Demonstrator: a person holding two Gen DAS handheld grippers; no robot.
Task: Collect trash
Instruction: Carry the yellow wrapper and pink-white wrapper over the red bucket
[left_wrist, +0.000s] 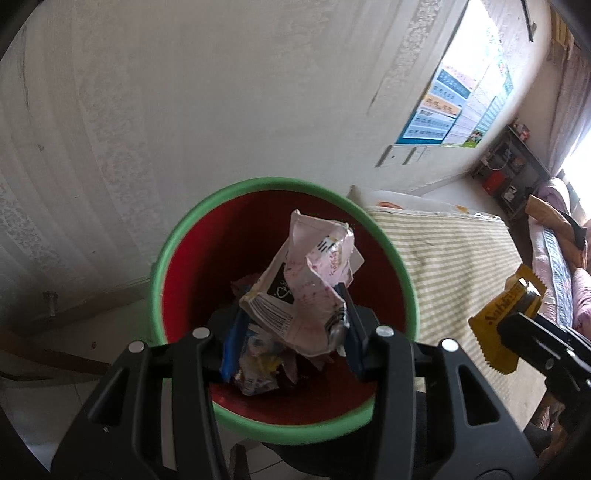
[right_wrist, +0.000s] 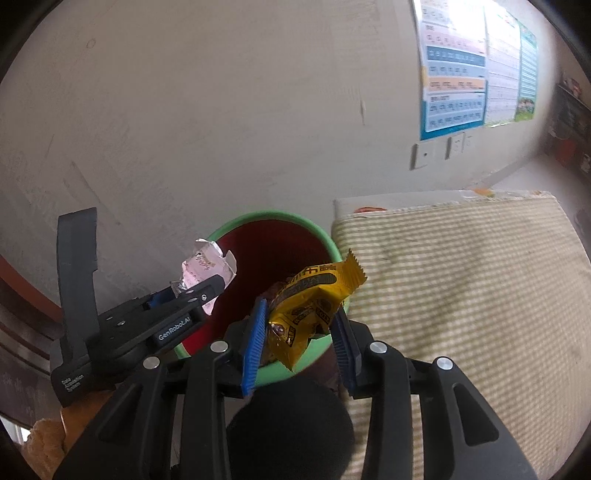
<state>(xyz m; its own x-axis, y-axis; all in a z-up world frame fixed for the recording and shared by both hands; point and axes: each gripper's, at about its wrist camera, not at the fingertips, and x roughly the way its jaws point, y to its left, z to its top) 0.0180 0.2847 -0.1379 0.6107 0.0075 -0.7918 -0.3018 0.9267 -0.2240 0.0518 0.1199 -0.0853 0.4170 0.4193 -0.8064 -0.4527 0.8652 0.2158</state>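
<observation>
A red bin with a green rim stands on the floor by the wall; it also shows in the right wrist view. My left gripper is shut on a crumpled pink-and-white wrapper and holds it over the bin's mouth; this wrapper also shows in the right wrist view. My right gripper is shut on a yellow snack wrapper above the bin's right rim; that wrapper also shows in the left wrist view. More wrappers lie in the bin.
A striped beige mat lies to the right of the bin. A pale wall stands behind it, with posters. A dark shelf and bedding are at the far right.
</observation>
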